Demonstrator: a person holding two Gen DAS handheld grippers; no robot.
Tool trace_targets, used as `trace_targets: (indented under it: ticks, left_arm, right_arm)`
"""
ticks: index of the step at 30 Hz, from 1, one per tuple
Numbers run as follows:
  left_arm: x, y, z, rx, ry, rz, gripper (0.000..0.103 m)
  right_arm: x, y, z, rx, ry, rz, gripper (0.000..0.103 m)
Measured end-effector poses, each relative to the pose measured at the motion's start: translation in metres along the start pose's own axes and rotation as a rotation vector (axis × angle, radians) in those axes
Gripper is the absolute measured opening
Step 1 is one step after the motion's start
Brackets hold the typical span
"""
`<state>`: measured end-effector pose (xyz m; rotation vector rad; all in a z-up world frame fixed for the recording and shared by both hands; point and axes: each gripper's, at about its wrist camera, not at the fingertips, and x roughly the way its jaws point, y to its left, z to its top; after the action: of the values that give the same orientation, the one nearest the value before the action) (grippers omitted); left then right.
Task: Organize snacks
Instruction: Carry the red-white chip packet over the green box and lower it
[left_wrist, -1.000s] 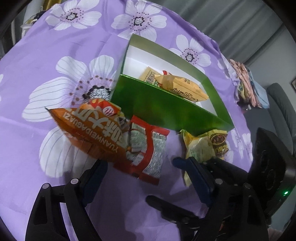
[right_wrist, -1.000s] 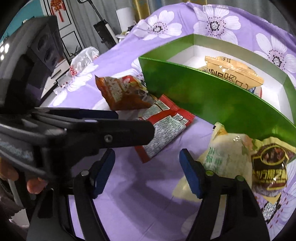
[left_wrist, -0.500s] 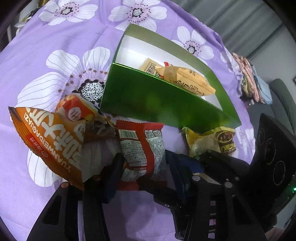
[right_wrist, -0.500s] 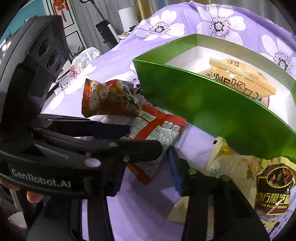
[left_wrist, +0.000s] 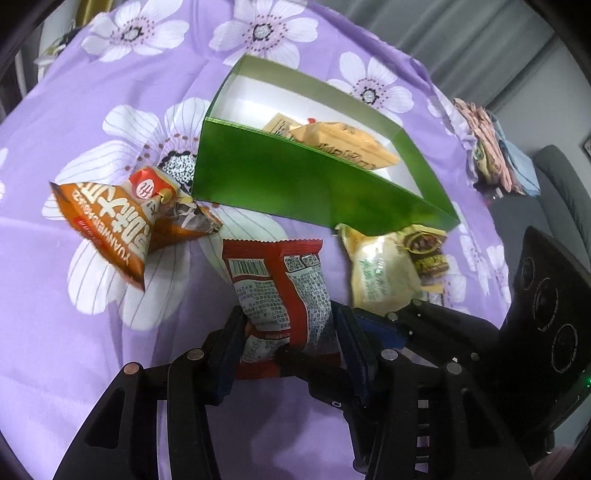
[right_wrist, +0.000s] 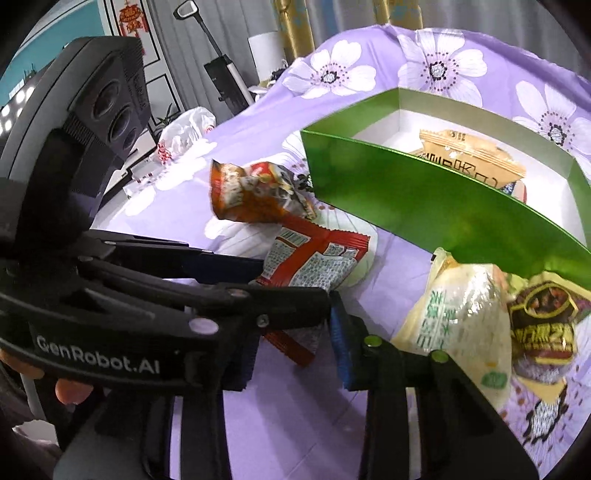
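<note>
Purple flowered cloth (left_wrist: 110, 332) is covering the worktop, with grey curtains hanging behind it.

From the left wrist, the left tongs (left_wrist: 288, 325) are pinching the lower part of a red snack packet (left_wrist: 280, 280), one pad pressing on each side. Their jaws have just been closing, with that packet between them. The packet is standing up toward 12 o'clock, its printed back facing the camera. An orange packet (left_wrist: 110, 221) is lying at 9 o'clock on the cloth. A pale yellow packet (left_wrist: 380, 273) is sitting at 3 o'clock, just below the near wall of a green box (left_wrist: 314, 184). The box is resting at 12 o'clock and holding tan packets (left_wrist: 343, 144) on its white floor.

From the right wrist, the right tongs (right_wrist: 291, 332) are reaching in beside the left tongs, whose black body is crossing the view from 9 o'clock. Their jaws have just been closing, and a corner of the red snack packet is lying between them. Whether the pads are pressing on it I cannot tell, since one finger is hiding behind the left tool. The pale yellow packet is lying at 4 o'clock, the green box at 2 o'clock.
</note>
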<state>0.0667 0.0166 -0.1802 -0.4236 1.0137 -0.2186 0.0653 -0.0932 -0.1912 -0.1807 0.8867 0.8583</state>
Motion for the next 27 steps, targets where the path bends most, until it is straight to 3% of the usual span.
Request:
trace_targets:
  ticks: [10, 27]
  left_arm:
    - [-0.039, -0.036, -0.006, 0.058, -0.069, 0.024, 0.050]
    - [-0.093, -0.066, 0.028, 0.156, -0.209, 0.036, 0.050]
  right_arm:
    - [-0.047, 0.022, 0.007, -0.058, -0.068, -0.031, 0.035]
    - [-0.093, 0.025, 0.045, -0.099, -0.230, -0.068, 0.035]
